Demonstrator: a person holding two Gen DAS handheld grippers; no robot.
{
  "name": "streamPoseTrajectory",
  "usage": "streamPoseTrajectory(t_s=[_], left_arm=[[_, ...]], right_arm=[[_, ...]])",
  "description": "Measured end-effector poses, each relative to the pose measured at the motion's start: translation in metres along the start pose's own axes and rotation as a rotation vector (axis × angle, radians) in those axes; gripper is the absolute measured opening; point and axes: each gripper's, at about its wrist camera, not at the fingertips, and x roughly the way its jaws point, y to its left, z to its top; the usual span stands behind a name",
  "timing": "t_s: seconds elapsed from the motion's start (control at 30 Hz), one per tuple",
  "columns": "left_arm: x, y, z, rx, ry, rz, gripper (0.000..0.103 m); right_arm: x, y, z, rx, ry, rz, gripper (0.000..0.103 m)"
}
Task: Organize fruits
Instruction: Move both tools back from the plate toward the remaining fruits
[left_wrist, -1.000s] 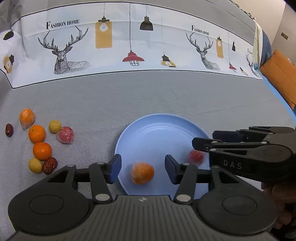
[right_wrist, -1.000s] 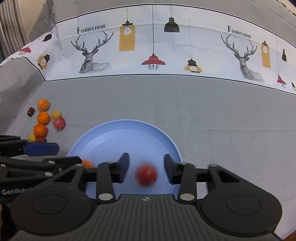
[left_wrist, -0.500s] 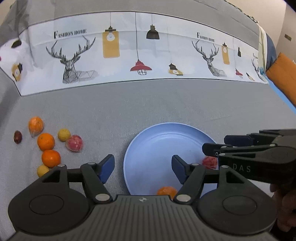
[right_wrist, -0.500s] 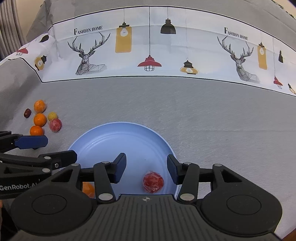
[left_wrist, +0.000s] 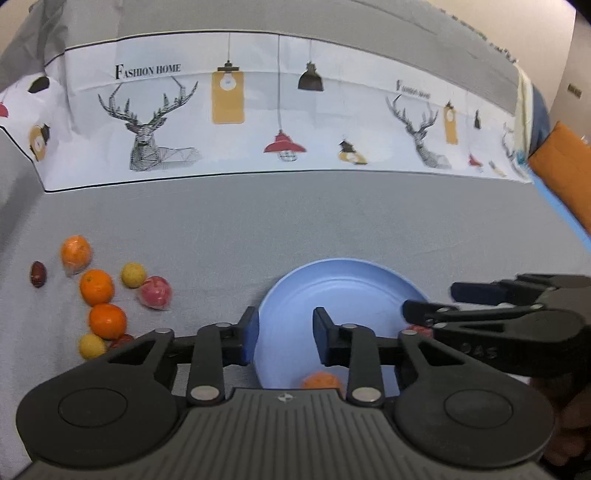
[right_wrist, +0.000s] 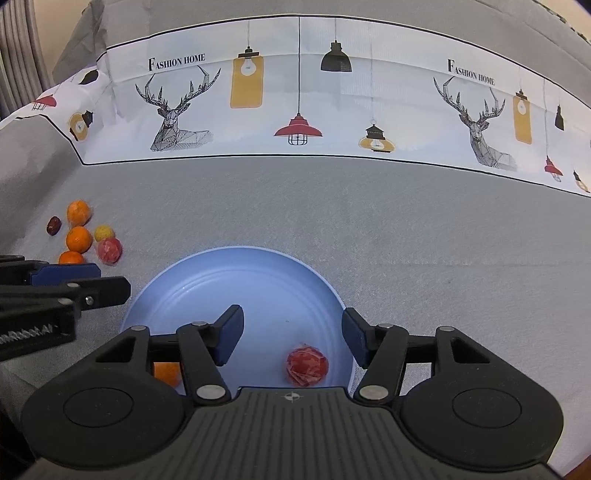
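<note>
A light blue plate (left_wrist: 343, 288) lies on the grey cloth; it also shows in the right wrist view (right_wrist: 236, 280). In it lie a wrapped orange (left_wrist: 320, 380) and a wrapped red fruit (right_wrist: 307, 365). My left gripper (left_wrist: 284, 338) is open and empty above the plate's left rim. My right gripper (right_wrist: 292, 334) is open and empty above the plate's near part, the red fruit just below it. Several loose fruits lie at the left: oranges (left_wrist: 96, 286), yellow ones (left_wrist: 133, 274), a wrapped red one (left_wrist: 156, 292) and dark dates (left_wrist: 37, 273).
A white printed cloth band (right_wrist: 295, 96) with deer and lamps runs across the back. An orange cushion (left_wrist: 565, 166) is at the far right. Grey cloth (right_wrist: 443, 251) stretches right of the plate.
Both grippers have let go of their fruit and pulled back and up from the plate. The orange and the red fruit now rest in the plate. The left gripper has shifted left.
</note>
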Motion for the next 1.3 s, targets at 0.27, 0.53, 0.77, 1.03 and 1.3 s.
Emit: streamPoseTrajectory(t_s=[0.27,0.53,0.77,1.03,1.3], left_arm=[[-0.002,-0.001,0.0,-0.002,-0.004,-0.032,0.031],[-0.002,0.003,0.001,-0.021,-0.005,-0.032,0.031],[0.001,0.01,0.001,-0.052,0.003,-0.003,0.031],[0.004,0.016,0.001,-0.069,0.016,0.02,0.031],[0.006,0.02,0.001,-0.081,0.019,0.029,0.031]], right_arm=[[-0.001,0.002,0.0,-0.002,0.0,-0.007,0.061],[-0.001,0.003,0.001,-0.005,-0.004,-0.003,0.061],[-0.001,0.004,0.003,-0.008,-0.006,0.0,0.06],[-0.001,0.005,0.002,-0.007,-0.005,-0.001,0.06],[0.0,0.006,0.002,-0.007,-0.006,-0.001,0.06]])
